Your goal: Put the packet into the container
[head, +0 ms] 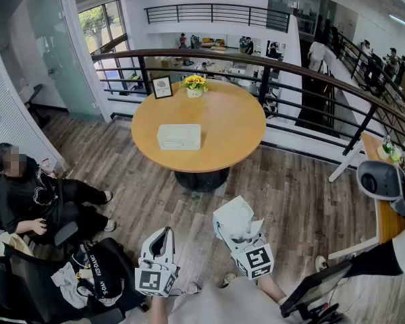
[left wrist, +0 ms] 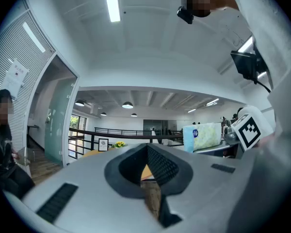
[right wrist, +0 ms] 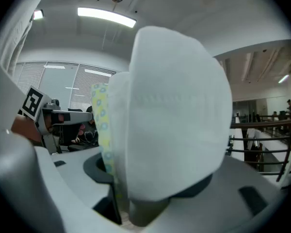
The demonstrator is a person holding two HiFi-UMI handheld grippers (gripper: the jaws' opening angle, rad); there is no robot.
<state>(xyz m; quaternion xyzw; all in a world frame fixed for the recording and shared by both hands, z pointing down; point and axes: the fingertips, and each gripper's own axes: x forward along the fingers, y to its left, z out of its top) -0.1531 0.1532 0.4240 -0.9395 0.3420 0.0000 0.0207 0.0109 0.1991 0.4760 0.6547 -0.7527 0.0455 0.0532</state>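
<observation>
Right gripper (head: 239, 231) grips the packet (right wrist: 174, 115) between its fingers for carrying; container (head: 179, 136) far ahead. Left gripper (head: 163, 235) clenched, empty.

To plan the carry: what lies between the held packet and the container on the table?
In the head view, only wooden floor and bare tabletop separate packet and container.

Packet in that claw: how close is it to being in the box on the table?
Done: the packet is clamped in the right gripper. In hand: it is held up, well short of the round table. Left: reach the white container on that table and put the packet inside.
</observation>
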